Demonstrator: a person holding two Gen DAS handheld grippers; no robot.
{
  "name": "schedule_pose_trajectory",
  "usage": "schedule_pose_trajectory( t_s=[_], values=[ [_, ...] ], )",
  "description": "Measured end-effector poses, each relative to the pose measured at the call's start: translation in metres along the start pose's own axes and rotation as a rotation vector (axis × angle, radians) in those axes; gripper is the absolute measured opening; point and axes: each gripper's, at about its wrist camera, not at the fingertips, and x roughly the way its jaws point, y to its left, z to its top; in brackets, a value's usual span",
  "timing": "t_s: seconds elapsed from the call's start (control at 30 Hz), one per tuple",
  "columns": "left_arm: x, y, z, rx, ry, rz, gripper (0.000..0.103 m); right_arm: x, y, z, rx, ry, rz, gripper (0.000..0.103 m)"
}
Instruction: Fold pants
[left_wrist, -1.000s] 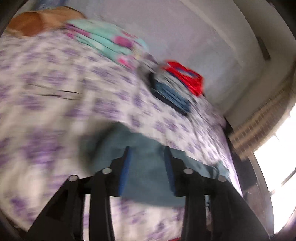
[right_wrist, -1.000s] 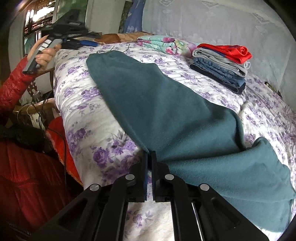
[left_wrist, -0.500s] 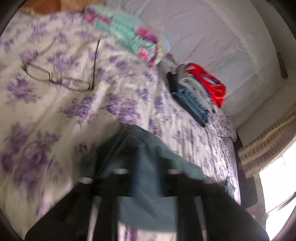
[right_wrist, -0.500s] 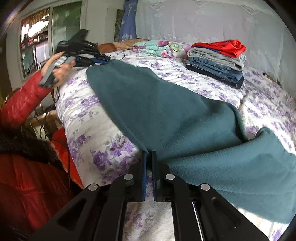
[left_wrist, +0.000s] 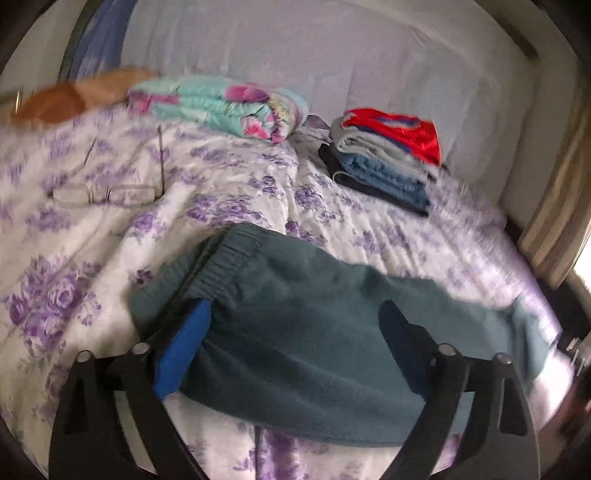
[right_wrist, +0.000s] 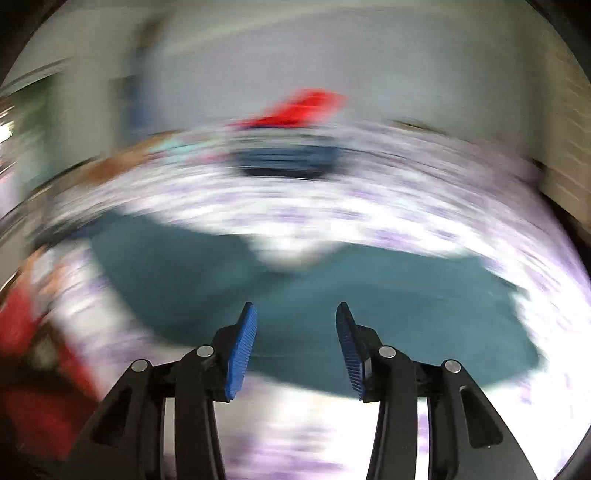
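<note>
The teal fleece pants (left_wrist: 332, 295) lie on the flowered bed cover (left_wrist: 74, 277), their elastic waistband (left_wrist: 229, 258) at the far left end. My left gripper (left_wrist: 295, 310) hovers just over them, its jaws opening wide, and the blue pads (left_wrist: 184, 343) do not press on the cloth. In the right wrist view, smeared by motion, the pants (right_wrist: 406, 295) spread under my right gripper (right_wrist: 295, 306). Its jaws are opening too, with nothing clamped between the pads (right_wrist: 242, 347).
A stack of folded clothes (left_wrist: 384, 162) with a red piece on top sits at the back of the bed, beside a folded floral blanket (left_wrist: 221, 107). Spectacles (left_wrist: 107, 192) lie on the cover at left. A person's red sleeve (right_wrist: 22, 325) shows at the bed's left edge.
My left gripper let go of the pants' waistband end and spread wide, sinking toward the bed. My right gripper went from shut at the cloth's edge to open and swung fast.
</note>
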Motion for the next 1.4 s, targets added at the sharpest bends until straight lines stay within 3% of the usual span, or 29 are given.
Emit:
schedule_pose_trajectory(
  t_s=[0.07,0.17,0.3,0.43,0.5,0.57,0.6,0.63,0.83,0.9,1.0,1.07,1.13,1.3,1.4],
  values=[
    [0.002,-0.009,-0.002,0.051,0.012,0.033,0.097,0.001,-0.043,-0.002,0.124,0.009,-0.142,0.045],
    [-0.001,-0.008,-0.001,0.044,0.01,0.013,0.098,0.007,-0.086,-0.004,0.251,0.021,-0.229,0.045],
    [-0.006,0.001,-0.004,0.016,-0.014,-0.036,0.098,0.024,-0.125,-0.008,0.459,0.033,-0.182,0.045],
    [-0.007,0.0,-0.005,0.018,-0.018,-0.039,0.098,0.048,-0.139,-0.002,0.538,0.054,-0.151,0.045],
    [-0.007,0.001,-0.005,0.016,-0.018,-0.04,0.098,0.058,-0.141,0.002,0.553,0.066,-0.126,0.045],
    [-0.007,0.001,-0.005,0.016,-0.018,-0.039,0.098,0.067,-0.144,0.004,0.566,0.081,-0.103,0.036],
    [-0.007,0.001,-0.005,0.015,-0.018,-0.04,0.098,0.07,-0.145,0.006,0.568,0.084,-0.094,0.016],
    [-0.007,0.001,-0.005,0.014,-0.019,-0.041,0.098,0.072,-0.146,0.009,0.565,0.085,-0.089,0.002],
    [-0.008,0.001,-0.005,0.007,-0.02,-0.052,0.098,0.005,-0.115,0.023,0.414,-0.065,-0.157,0.002],
    [-0.008,0.002,-0.004,0.003,-0.023,-0.056,0.098,-0.014,-0.116,0.009,0.406,-0.043,-0.225,0.002],
    [-0.009,0.002,-0.004,0.0,-0.024,-0.06,0.098,-0.002,-0.136,-0.026,0.459,0.098,-0.284,0.004],
    [-0.008,0.002,-0.004,0.003,-0.022,-0.056,0.098,0.004,-0.143,-0.039,0.518,0.122,-0.243,0.009],
    [-0.008,0.001,-0.004,0.007,-0.018,-0.052,0.098,-0.003,-0.139,-0.038,0.515,0.092,-0.229,0.047],
    [-0.007,0.001,-0.004,0.005,-0.022,-0.054,0.098,-0.032,-0.133,-0.043,0.511,0.046,-0.221,0.049],
    [-0.007,0.001,-0.004,0.006,-0.021,-0.053,0.098,-0.028,-0.145,-0.053,0.61,0.067,-0.132,0.05]
  ],
)
